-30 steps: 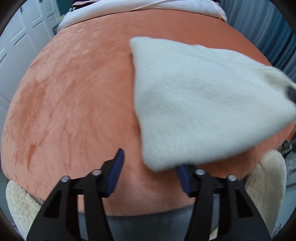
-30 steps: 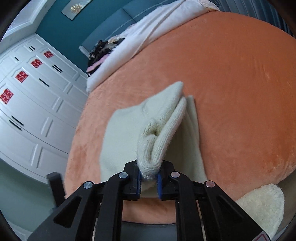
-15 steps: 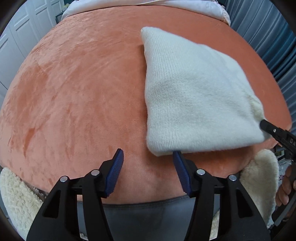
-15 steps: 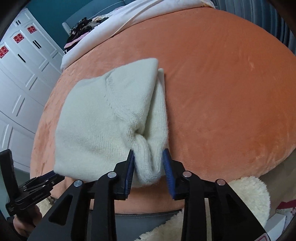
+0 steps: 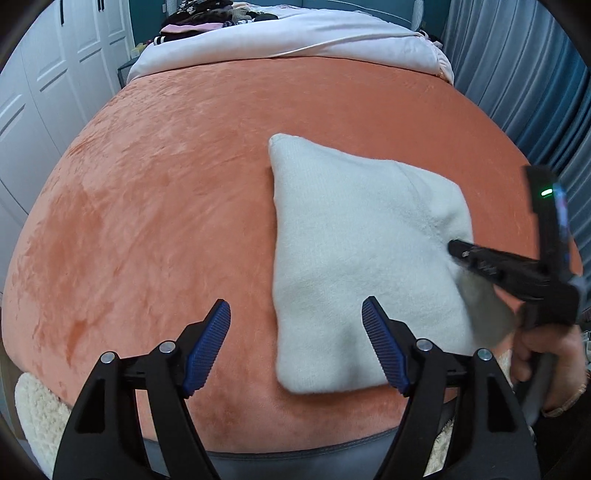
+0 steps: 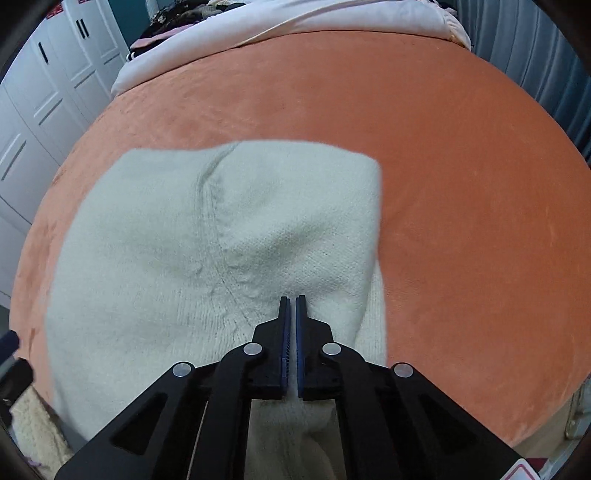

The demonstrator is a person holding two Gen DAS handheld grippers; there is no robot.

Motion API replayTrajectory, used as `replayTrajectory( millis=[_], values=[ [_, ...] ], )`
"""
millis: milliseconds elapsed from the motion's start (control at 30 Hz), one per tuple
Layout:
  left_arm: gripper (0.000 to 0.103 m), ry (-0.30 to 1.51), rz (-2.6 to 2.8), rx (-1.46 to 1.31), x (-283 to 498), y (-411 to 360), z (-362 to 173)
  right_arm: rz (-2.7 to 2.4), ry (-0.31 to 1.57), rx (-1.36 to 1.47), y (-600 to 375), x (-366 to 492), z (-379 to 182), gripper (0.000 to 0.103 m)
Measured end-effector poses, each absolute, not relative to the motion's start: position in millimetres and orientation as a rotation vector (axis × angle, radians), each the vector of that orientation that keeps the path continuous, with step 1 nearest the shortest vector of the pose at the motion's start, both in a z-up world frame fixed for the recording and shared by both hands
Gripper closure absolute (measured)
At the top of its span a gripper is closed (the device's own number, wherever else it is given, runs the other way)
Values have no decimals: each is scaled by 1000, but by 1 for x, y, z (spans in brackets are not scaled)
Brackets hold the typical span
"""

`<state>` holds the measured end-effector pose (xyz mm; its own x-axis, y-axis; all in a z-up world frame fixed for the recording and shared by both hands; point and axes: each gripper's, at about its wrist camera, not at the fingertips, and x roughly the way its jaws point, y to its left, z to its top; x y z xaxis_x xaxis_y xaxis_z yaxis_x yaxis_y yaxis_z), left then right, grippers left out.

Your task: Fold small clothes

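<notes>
Take the cream knit garment (image 5: 354, 251) as your landmark. Left of it, and beyond it up to the white bedding (image 5: 295, 40), the orange bedspread (image 5: 155, 206) lies bare, so you can pass freely. On its right edge, the right gripper (image 6: 291, 299), jaws together, and the hand (image 5: 546, 354) behind it block that side.

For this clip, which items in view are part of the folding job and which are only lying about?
Part of the job:
- cream knitted garment, lying folded on the orange plush bed cover
- left gripper, jaws open, just opening, nothing between them
- right gripper, shut, empty, tips over the knit

Lying about:
- white duvet
- dark clothes pile
- cream fleece rug
</notes>
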<state>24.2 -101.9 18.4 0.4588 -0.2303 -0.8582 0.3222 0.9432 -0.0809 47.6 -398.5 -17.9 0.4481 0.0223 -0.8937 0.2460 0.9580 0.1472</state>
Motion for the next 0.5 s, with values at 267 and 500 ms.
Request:
replayTrajectory(
  millis=[267,500],
  values=[
    [7,1151,-429,-205,56,-86,-7,-106,1015,479,-425,-36,3,29],
    [5,1322,-485,-443,98,-86,-65,-12,1100,713,-429,-19,-56,21]
  ],
)
